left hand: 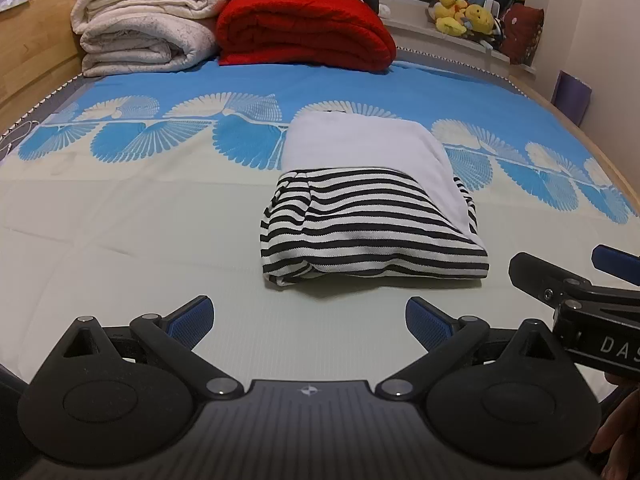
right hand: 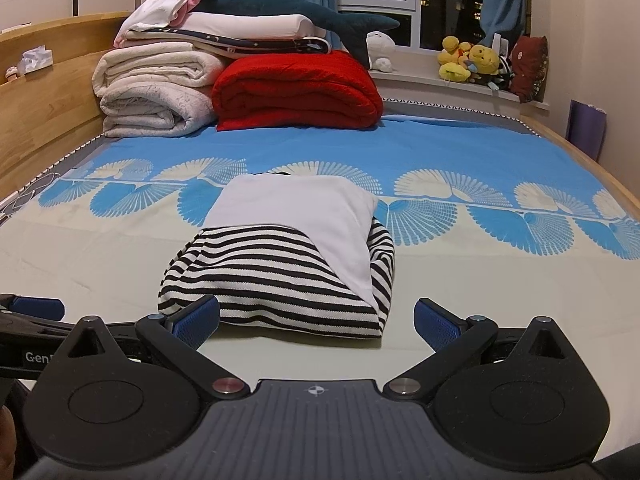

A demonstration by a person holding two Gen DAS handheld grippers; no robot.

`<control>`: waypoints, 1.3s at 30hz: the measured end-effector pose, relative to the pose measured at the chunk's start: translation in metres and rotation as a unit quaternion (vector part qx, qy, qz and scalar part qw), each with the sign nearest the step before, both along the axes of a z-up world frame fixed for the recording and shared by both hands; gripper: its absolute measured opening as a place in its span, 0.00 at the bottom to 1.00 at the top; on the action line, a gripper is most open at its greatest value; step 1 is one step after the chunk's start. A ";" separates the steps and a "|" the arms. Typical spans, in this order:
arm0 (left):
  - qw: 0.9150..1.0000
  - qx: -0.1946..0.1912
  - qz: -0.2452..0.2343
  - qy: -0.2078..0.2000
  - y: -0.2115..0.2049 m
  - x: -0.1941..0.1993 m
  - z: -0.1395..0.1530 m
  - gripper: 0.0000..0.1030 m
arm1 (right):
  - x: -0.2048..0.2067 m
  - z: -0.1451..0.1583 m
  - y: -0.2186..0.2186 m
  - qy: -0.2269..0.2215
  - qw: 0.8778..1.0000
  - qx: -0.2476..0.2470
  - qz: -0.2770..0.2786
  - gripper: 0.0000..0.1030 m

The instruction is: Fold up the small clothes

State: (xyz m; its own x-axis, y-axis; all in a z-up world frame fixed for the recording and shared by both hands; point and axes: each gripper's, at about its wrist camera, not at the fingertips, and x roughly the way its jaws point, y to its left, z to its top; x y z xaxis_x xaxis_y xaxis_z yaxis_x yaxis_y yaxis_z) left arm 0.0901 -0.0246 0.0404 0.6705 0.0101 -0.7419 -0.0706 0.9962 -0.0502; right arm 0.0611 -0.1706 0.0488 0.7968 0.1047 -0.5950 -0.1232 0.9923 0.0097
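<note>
A folded garment [left hand: 372, 220], black-and-white striped with a white panel on top, lies on the bed sheet [left hand: 120, 220]. It also shows in the right wrist view [right hand: 280, 272]. My left gripper [left hand: 310, 322] is open and empty, a little short of the garment's near edge. My right gripper [right hand: 318, 322] is open and empty, its left fingertip [right hand: 198, 318] close to the garment's near left corner. The right gripper also shows at the right edge of the left wrist view [left hand: 576, 280]. The left gripper shows at the left edge of the right wrist view [right hand: 32, 308].
Folded cream blankets [right hand: 156, 92] and a red blanket [right hand: 296, 88] are stacked at the far end of the bed. A wooden bed frame [right hand: 44, 92] runs along the left. Plush toys [right hand: 472, 60] sit on the window sill. A purple object [right hand: 586, 128] leans at the right wall.
</note>
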 end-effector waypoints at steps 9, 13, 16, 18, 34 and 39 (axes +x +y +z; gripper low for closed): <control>1.000 0.000 0.000 0.001 0.000 0.000 -0.001 0.99 | 0.000 0.000 0.000 0.000 1.000 0.000 0.000 0.99; 1.000 0.000 -0.001 0.002 0.000 -0.001 -0.002 0.99 | 0.000 0.000 0.000 0.001 1.000 0.000 0.000 0.99; 1.000 -0.001 -0.001 0.002 0.001 -0.001 -0.002 0.99 | 0.000 0.000 -0.001 0.001 1.000 0.000 0.001 0.99; 1.000 0.000 -0.001 0.002 0.000 -0.001 -0.002 0.99 | 0.000 0.000 -0.001 0.001 1.000 -0.001 0.001 0.99; 1.000 -0.002 -0.002 0.003 0.000 0.000 -0.003 0.99 | 0.000 0.000 -0.001 0.001 1.000 0.000 0.001 0.99; 1.000 -0.001 -0.003 0.001 0.000 0.000 -0.003 0.99 | 0.000 0.000 -0.001 0.001 1.000 0.000 0.001 0.99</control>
State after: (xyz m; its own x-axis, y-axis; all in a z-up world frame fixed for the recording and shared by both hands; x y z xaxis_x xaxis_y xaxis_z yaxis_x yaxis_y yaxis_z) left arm 0.0905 -0.0246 0.0371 0.6687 0.0045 -0.7435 -0.0644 0.9966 -0.0519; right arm 0.0615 -0.1712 0.0490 0.7954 0.1062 -0.5967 -0.1253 0.9921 0.0096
